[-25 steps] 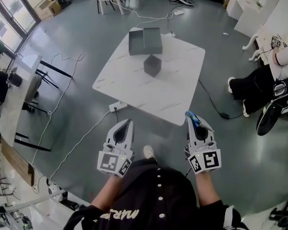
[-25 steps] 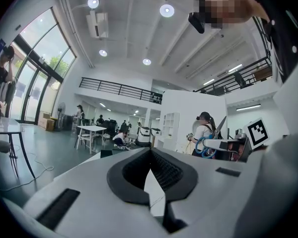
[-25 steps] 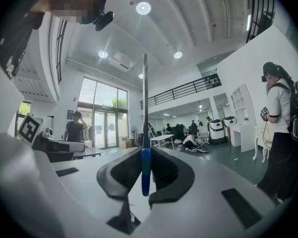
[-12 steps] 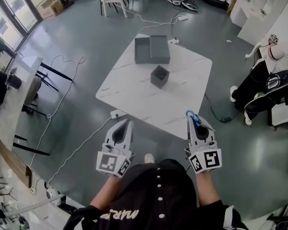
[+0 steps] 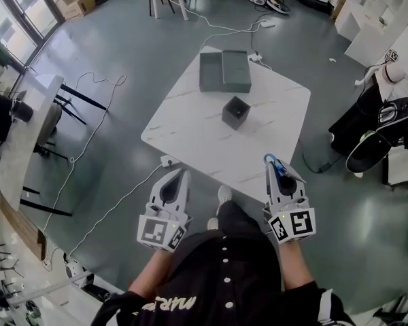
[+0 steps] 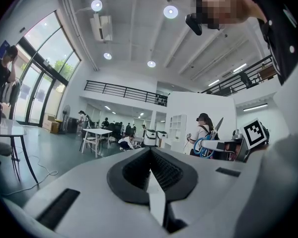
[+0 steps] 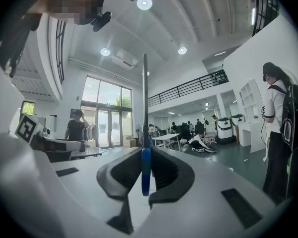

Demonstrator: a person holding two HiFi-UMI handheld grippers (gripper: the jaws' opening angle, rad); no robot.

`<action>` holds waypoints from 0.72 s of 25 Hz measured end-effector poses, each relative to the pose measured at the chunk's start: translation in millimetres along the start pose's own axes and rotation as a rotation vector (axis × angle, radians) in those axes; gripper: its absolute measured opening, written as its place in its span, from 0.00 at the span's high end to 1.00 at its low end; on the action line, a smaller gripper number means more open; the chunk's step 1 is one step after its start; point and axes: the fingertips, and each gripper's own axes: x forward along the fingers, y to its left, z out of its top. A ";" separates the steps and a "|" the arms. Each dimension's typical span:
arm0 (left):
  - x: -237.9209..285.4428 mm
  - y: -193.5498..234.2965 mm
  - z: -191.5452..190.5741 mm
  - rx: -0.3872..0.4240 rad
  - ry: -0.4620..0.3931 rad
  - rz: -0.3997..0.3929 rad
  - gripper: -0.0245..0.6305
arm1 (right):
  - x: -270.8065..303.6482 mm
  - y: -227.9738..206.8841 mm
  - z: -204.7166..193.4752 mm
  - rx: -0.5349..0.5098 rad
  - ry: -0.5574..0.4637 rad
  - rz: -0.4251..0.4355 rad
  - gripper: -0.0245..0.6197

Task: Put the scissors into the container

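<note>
My right gripper (image 5: 272, 166) is shut on blue-handled scissors (image 5: 275, 164), and the tips poke out past the jaws. In the right gripper view the blue handle (image 7: 146, 175) sits between the pads and the blade stands straight up. My left gripper (image 5: 179, 174) is shut with nothing in it, its pads (image 6: 156, 170) pressed together. Both grippers hover level over the floor, just short of the near edge of the white marble table (image 5: 190, 134). A small dark cube container (image 5: 236, 112) stands open on the table, and a larger grey open box (image 5: 224, 71) lies behind it.
A power strip (image 5: 166, 160) and white cables (image 5: 102, 209) lie on the floor by the table's near left corner. A desk with black legs (image 5: 27, 124) stands at the left. At the right a person with a dark bag (image 5: 384, 124) is close to the table. Chairs stand farther back.
The table and both containers have drawn nearer and slid down and to the right in the head view. Both grippers keep their place in the picture, and the scissors stay gripped.
</note>
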 end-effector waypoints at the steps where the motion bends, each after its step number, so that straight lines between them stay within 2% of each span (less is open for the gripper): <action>1: 2.6 3.1 -0.2 0.000 0.001 0.004 0.92 | 5.4 -0.1 -0.2 0.000 0.001 0.007 0.87; 18: 78.3 76.3 18.7 0.029 0.013 0.051 0.92 | 126.5 -24.2 -1.9 0.031 -0.001 0.046 0.87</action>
